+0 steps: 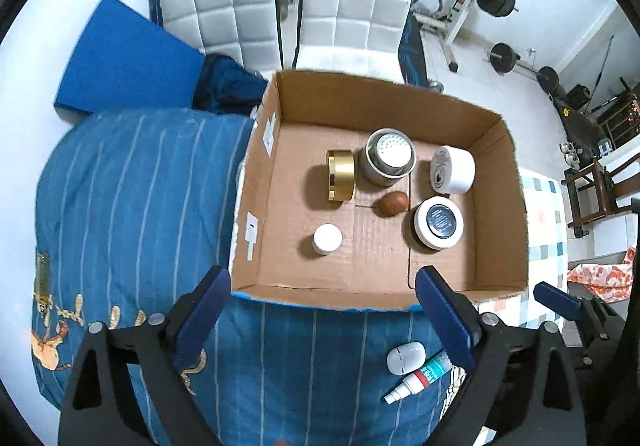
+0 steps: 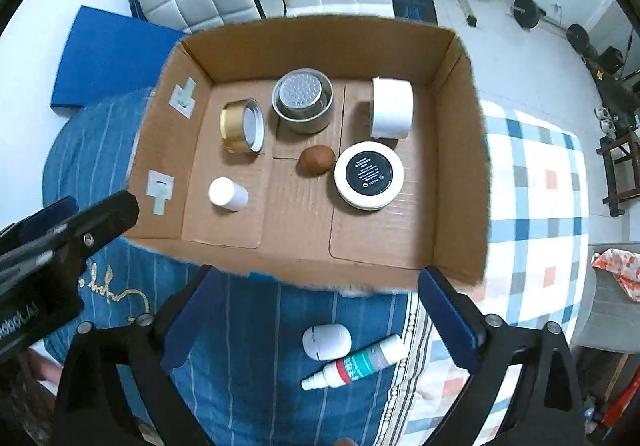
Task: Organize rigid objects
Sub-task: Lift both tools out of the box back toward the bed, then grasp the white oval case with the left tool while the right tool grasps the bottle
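One open brown cardboard box [image 1: 496,206] is seen on a bed covered with a blue striped blanket [image 1: 132,198], and six things are counted on its floor. One gold round tin [image 1: 341,175] is lying on its side at the left, and one silver metal cup with a perforated insert [image 1: 389,156] is standing just beside it. One white cylindrical jar [image 1: 454,169] is lying on its side at the right. One white round jar with a black label on its lid [image 1: 439,221] is placed near it, toward the front. One brown egg-shaped object [image 1: 393,204] is found between the cup and this jar. One small white bottle [image 1: 327,239] is standing apart at the front left. Outside the box, two things are left on the blanket: one white oval capsule [image 2: 327,341] and one white spray bottle with a green and red label [image 2: 356,364], lying close beside each other. The left gripper [image 1: 322,310] is held wide open above the near box edge, with nothing between its fingers. The right gripper [image 2: 316,316] is also spread wide and empty, above the capsule and the spray bottle.
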`<state>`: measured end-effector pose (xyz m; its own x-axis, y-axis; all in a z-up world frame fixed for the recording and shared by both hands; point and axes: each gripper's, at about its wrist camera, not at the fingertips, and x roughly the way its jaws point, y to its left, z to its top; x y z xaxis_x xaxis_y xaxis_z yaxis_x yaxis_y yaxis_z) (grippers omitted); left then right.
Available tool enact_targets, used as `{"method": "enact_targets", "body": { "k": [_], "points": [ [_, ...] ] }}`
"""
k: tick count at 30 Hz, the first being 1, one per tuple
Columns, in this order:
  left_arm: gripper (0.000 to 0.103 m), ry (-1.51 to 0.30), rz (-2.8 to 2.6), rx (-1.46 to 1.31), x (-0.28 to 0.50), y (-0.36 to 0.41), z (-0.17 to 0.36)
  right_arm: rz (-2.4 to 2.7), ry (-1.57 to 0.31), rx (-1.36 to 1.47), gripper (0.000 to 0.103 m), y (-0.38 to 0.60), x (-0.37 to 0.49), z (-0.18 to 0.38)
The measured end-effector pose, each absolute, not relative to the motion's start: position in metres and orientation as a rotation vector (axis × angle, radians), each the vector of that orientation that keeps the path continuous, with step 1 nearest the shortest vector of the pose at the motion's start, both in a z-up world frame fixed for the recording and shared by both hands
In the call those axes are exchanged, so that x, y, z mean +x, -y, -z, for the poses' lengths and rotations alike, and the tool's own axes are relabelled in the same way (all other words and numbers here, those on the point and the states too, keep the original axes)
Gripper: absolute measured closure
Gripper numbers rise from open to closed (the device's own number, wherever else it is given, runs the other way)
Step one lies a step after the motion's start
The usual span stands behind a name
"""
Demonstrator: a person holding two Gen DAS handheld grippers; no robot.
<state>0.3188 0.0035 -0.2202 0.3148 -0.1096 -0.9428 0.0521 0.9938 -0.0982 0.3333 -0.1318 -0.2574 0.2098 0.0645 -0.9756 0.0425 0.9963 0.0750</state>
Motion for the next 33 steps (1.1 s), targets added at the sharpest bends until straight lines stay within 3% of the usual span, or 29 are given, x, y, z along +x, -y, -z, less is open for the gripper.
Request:
{"method": "enact_targets", "body": {
  "k": [7,15,19,24,28,30,32,33],
  "points": [
    [0.006,-1.125,0.096,0.018,0.288,0.005,0.188,0.016,-1.271,0.108,0.000,0.142,0.301,0.223],
    [0.006,-1.113,0.134,0.048,0.264,0.022,0.184,0.014,-1.274,0.168,0.000,0.165,0.267,0.218],
    [0.006,-1.170,0.145,0.072,0.253,0.036,0.212,0.054,-1.356,0.260,0.000,0.191,0.242,0.252],
    [0.006,-1.290,0.088,0.149,0.242,0.052,0.279,0.140,-1.540,0.507,0.000,0.226,0.217,0.350],
    [0.006,-1.352,0.053,0.235,0.239,0.063,0.323,0.170,-1.593,0.652,0.015,0.235,0.210,0.414],
    [0.006,-1.363,0.041,0.266,0.237,0.067,0.336,0.173,-1.593,0.670,0.021,0.232,0.211,0.430],
    [0.006,-1.374,0.040,0.295,0.235,0.070,0.345,0.156,-1.607,0.678,0.036,0.227,0.212,0.443],
    [0.006,-1.378,0.039,0.301,0.234,0.071,0.348,0.149,-1.609,0.658,0.036,0.224,0.212,0.444]
  ]
}}
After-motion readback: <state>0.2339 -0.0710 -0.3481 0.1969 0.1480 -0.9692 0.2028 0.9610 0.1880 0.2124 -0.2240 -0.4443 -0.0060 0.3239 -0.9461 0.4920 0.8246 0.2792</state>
